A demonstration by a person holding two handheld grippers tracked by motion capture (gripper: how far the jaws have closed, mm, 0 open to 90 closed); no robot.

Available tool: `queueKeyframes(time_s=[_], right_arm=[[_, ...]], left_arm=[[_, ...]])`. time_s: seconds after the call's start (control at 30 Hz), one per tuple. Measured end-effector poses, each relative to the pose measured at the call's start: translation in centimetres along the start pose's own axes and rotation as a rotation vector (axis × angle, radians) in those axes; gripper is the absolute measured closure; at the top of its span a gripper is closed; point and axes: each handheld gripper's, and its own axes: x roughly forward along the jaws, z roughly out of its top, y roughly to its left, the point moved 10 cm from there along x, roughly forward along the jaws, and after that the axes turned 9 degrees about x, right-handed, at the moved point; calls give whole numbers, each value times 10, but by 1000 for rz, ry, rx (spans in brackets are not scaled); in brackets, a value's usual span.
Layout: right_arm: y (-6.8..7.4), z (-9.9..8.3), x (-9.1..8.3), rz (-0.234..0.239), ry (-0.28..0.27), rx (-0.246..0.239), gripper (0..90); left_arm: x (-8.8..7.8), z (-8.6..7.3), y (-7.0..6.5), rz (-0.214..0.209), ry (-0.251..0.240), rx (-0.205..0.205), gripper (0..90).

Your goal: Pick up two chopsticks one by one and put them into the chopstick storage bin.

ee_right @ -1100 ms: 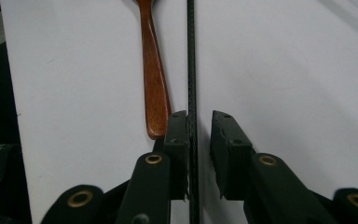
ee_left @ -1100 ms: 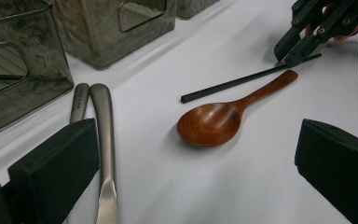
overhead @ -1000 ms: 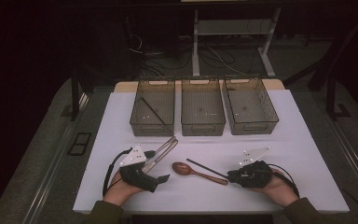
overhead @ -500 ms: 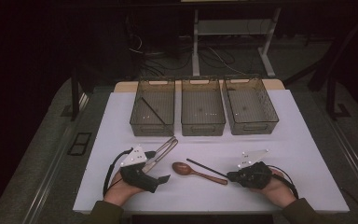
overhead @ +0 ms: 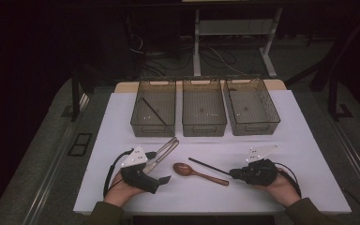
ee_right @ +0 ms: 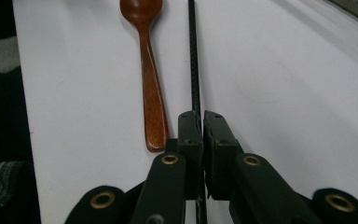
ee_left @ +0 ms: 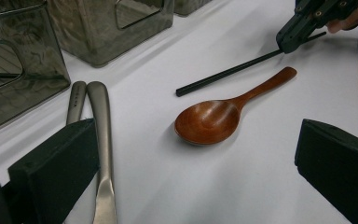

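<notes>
Right hand-held gripper [ee_right: 202,135] pinches the near end of the black chopstick [ee_right: 194,60] lying flat on the tabletop [ee_right: 284,93], wooden spoon [ee_right: 148,70] just left of it; lift should stay level; left hand-held gripper [ee_left: 191,172] spread, idle.

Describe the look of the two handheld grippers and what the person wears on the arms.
Both the left gripper and the right gripper are black, each with two flat black jaws, a pale grey three-cornered plate on top and a black cable trailing back past the wrist. Brass-coloured rivets show on the right one's linkage. The sleeves are dark olive.
</notes>
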Motion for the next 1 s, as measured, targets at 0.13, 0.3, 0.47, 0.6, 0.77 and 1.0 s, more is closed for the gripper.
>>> queueKeyframes(time_s=[0.13,0.3,0.47,0.6,0.77,1.0], right_arm=[[0,4,-4,12,-26,11,853],[0,9,-8,17,-57,21,854],[0,15,-14,24,-97,28,854],[-1,20,-19,26,-124,37,855],[-2,28,-28,25,-163,35,856],[-2,39,-37,33,-204,37,856]], left_arm=[[0,0,0,1,1,-1,0],[0,0,0,2,1,0,0],[1,0,0,2,1,-1,0],[0,0,0,2,1,0,0],[1,1,0,5,-2,2,0],[1,1,1,5,0,1,0]])
